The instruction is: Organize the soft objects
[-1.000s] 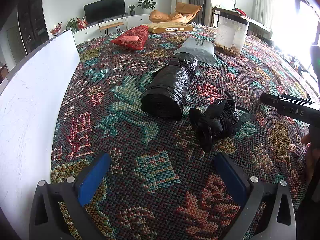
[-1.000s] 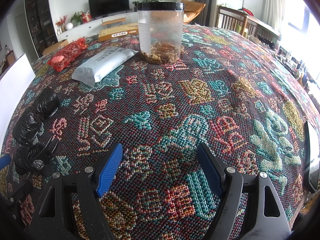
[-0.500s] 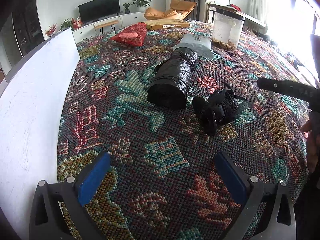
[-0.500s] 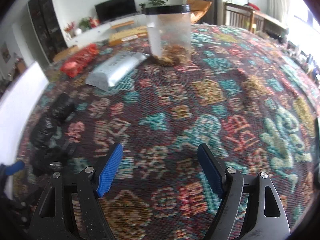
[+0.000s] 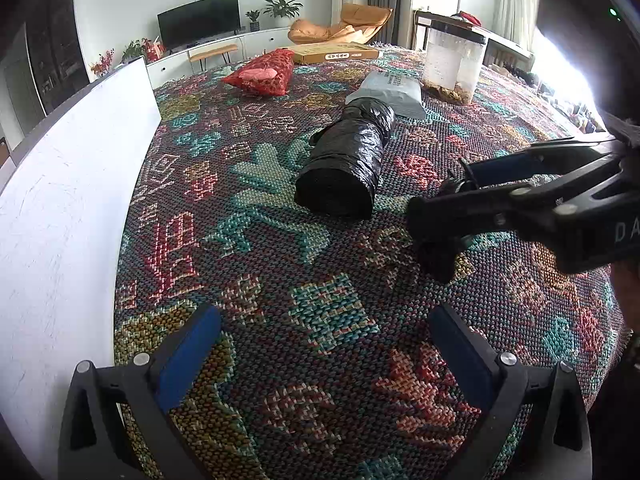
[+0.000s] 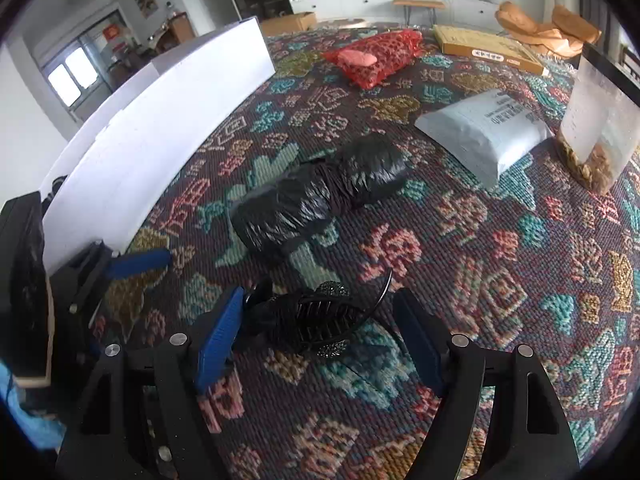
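A black bundle with a hair clip [image 6: 308,320] lies on the patterned cloth, between the blue pads of my right gripper [image 6: 320,336]. Its jaws are closing; the left pad is at the bundle's edge and the right pad stands apart from it. In the left wrist view the right gripper [image 5: 460,188] reaches in from the right and covers most of the bundle [image 5: 436,256]. A black plastic-wrapped roll [image 6: 320,196] [image 5: 348,164] lies just beyond. My left gripper [image 5: 324,320] hovers open over bare cloth, nothing between its pads.
A white board [image 5: 68,200] [image 6: 160,132] stands along the left edge. Farther back lie a grey pouch [image 6: 484,132], a red mesh bag [image 6: 376,56], a flat cardboard box [image 6: 484,50] and a clear jar [image 6: 600,120]. The cloth's edge drops off at the right.
My right gripper swung left and rolled, going from bare cloth to straddling the black bundle. In the left wrist view it now hides that bundle. The left gripper hardly moved.
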Demonstrator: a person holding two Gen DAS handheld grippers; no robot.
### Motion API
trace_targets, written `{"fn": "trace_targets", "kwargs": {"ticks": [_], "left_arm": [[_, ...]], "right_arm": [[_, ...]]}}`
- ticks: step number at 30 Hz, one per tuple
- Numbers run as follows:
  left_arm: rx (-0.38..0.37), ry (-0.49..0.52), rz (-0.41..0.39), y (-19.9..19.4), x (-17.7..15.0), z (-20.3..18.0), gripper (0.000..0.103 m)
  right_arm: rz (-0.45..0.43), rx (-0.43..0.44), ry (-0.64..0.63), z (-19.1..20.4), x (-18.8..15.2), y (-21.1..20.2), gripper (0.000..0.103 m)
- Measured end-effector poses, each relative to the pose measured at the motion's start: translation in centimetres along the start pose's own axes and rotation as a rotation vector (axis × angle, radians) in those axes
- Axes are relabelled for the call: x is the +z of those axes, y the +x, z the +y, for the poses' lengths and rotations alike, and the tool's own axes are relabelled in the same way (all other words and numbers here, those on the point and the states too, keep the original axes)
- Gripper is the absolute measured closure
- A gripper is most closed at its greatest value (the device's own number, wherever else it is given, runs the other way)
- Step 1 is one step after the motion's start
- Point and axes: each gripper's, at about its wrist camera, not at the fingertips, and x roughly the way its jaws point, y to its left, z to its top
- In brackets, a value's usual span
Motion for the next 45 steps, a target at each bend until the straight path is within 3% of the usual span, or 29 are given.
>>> {"fn": "trace_targets", "kwargs": {"ticks": [3,6,7,10,12,15,17,19,21,23,26,29,35,41,45], "left_arm": [[0.0,-0.001,-0.001,-0.1,-0.1,0.0,0.0],[0.0,0.0,-0.001,-0.1,-0.1,0.0,0.0],[0.0,0.0,-0.001,-0.1,-0.1,0.0,0.0],[0.0,0.0,-0.001,-0.1,-0.1,0.0,0.0],[0.0,0.0,-0.001,-0.1,-0.1,0.0,0.0],[0.0,0.0,-0.001,-0.1,-0.1,0.0,0.0],[0.0,0.0,-0.001,-0.1,-0.1,0.0,0.0],[0.0,0.0,-0.001,-0.1,-0.1,0.0,0.0],[0.0,0.0,-0.001,-0.1,-0.1,0.0,0.0],[0.001,-0.001,-0.001,-0.1,-0.1,0.0,0.0],[0.001,0.0,-0.001,-0.1,-0.1,0.0,0.0],[0.0,0.0,-0.001,-0.1,-0.1,0.0,0.0],[0.001,0.0,-0.002,-0.1,-0.1,0.0,0.0],[0.001,0.0,-0.002,-0.1,-0.2,0.0,0.0],[0.001,-0.006,0.016,-0.1,0.0,0.0,0.0]], "right_arm": [[-0.029,-0.223,0.037,-5.0,-0.9,-2.4,0.026],[-0.116,-0.421,0.229,-11.5,-1.9,-6.1,0.024],[-0.162,-0.427,0.323,-13.4,-2.2,-7.8,0.023],[-0.291,-0.337,0.577,-17.3,-4.9,-11.4,0.023],[-0.271,-0.288,0.64,-18.0,-6.2,-11.4,0.023],[-0.168,-0.232,0.599,-16.4,-6.7,-9.2,0.023],[-0.081,-0.231,0.48,-14.2,-6.5,-6.9,0.024],[-0.006,-0.343,0.386,-13.3,-6.1,-5.4,0.024],[0.016,-0.42,0.411,-15.0,-5.9,-5.0,0.026],[-0.013,-0.453,0.522,-18.6,-5.0,-5.6,0.027],[-0.181,-0.523,0.669,-22.7,-4.1,-8.8,0.026],[-0.248,-0.477,0.734,-23.1,-4.6,-10.5,0.024],[-0.106,-0.365,0.745,-17.7,-7.7,-7.6,0.024],[-0.094,-0.556,0.552,-12.4,-7.8,-5.0,0.023],[-0.112,-0.526,0.579,-12.8,-8.4,-5.3,0.022]]}}
